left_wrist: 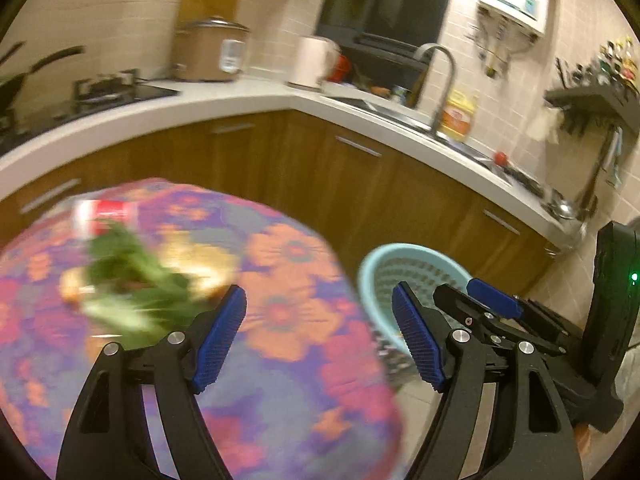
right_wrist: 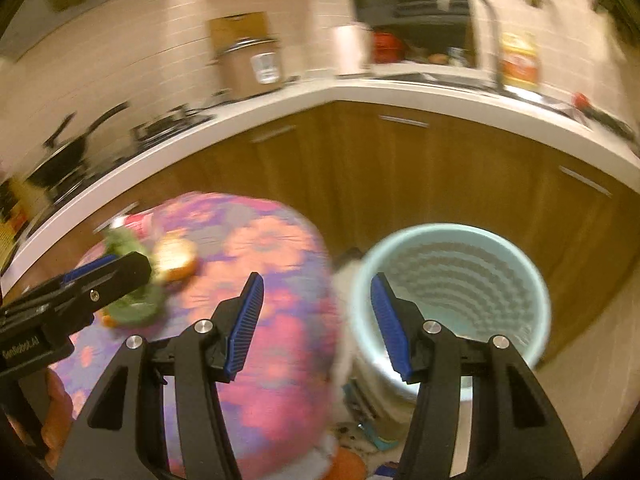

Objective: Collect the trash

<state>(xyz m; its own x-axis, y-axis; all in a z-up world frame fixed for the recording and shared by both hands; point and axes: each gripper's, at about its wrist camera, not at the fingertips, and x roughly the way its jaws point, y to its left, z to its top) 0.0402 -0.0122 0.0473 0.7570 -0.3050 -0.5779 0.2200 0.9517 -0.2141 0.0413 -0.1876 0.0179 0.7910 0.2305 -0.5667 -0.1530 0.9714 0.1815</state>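
Observation:
A pile of trash lies on the floral-clothed table: green leafy scraps, a red and white can and a yellowish wrapper. My left gripper is open and empty, just right of the scraps. My right gripper is open and empty, over the table edge beside the light blue bin. The bin stands on the floor right of the table. In the right wrist view the scraps, the wrapper and the left gripper show blurred at left.
Wooden cabinets under a white counter curve behind the table. On the counter are a rice cooker, a kettle, a stove and a sink tap. Clutter lies on the floor by the bin.

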